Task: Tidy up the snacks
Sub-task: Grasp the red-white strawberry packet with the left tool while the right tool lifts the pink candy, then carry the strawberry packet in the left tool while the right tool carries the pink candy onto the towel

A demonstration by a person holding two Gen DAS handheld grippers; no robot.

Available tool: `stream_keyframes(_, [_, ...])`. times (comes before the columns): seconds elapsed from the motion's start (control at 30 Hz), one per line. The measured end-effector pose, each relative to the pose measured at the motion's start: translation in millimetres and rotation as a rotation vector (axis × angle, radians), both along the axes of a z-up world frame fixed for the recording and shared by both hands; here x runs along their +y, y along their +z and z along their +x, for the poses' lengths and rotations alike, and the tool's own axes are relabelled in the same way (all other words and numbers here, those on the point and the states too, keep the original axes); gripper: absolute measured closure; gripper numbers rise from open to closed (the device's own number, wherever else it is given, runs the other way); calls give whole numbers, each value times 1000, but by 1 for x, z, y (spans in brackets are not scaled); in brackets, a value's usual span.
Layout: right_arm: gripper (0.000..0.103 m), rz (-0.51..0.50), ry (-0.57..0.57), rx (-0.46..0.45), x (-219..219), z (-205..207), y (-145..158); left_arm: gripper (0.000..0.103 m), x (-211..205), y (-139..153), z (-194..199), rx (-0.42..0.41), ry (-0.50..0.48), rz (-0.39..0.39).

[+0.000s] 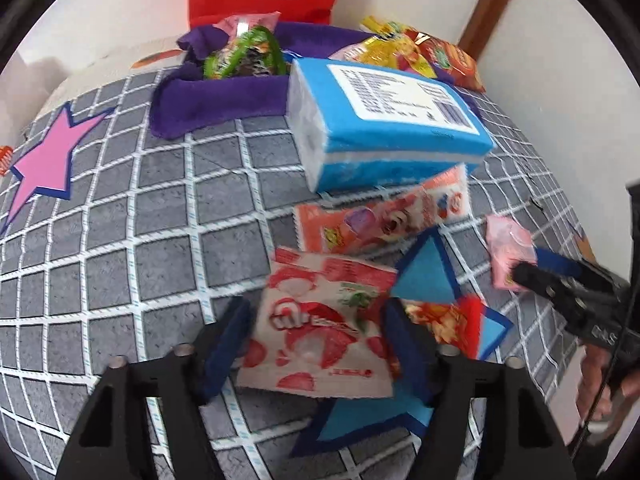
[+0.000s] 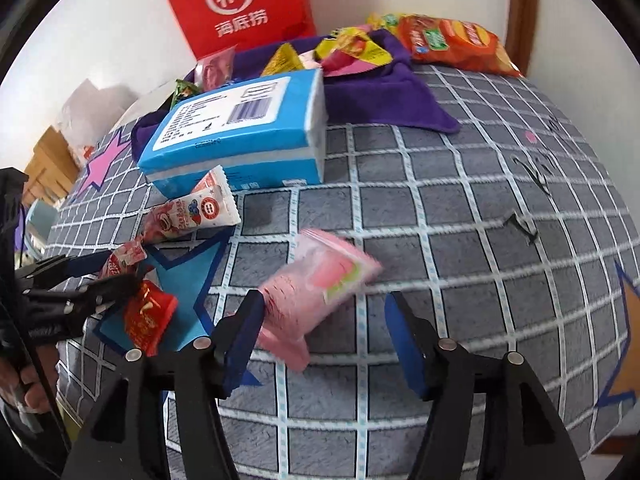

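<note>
Two grippers work over a grey grid-patterned tablecloth strewn with snacks. The left gripper straddles a white packet printed with red strawberries: in the left wrist view the packet lies between the blue pads, its long axis running roughly away from the camera, up the picture. The jaws stand partly apart, and the right pad seems to meet the packet's edge while the left pad shows a sliver of cloth beside it, so I judge this an unclosed grasp, not a hold.

The right gripper has its jaws spread wide. A pink wrapped snack sits between them, blurred, pressed near the left pad and well clear of the right one; its long axis slants from lower left to upper right. Whether it rests on the cloth or is dropping, I cannot tell.

Behind both lies the purple fabric tray already holding several sweets, with a blue tissue pack leaning against its front and a red paper bag at the wall. That tray is the likely destination, and it lies straight ahead of the left gripper, which is the nearer hand; the tissue pack partly blocks the right gripper's path.
</note>
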State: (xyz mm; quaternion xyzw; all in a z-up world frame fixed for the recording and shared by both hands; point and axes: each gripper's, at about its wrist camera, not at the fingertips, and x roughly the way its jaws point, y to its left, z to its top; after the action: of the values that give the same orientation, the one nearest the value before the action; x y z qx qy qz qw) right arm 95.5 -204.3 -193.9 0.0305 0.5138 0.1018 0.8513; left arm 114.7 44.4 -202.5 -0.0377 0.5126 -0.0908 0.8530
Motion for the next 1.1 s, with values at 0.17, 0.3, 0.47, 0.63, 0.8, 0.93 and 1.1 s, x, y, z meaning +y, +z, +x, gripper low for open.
stream_keyframes(0.17, [34,51,-48,-13,1,-7,1,48,4,1,3,-13,8,6])
stream_keyframes(0.3, [34,54,-69,-15,10,2,-1,48,16,2,7,-8,35,-5])
stream_keyframes(0.47, [42,-103,-35,-52,35,11,-11,48,34,4,7,-8,64,-15])
stream_keyframes(0.63, [73,-146,4,-85,45,8,-8,48,39,2,8,-4,72,-25])
stream_keyframes(0.8, [78,-65,12,-109,39,1,11,48,38,8,4,-11,81,-18])
stream_keyframes(0.93, [78,-68,2,-140,34,-3,30,48,39,22,0,-19,88,-46])
stream_keyframes(1.1, [78,-41,-10,-168,27,-8,54,48,40,48,-4,-58,88,-61])
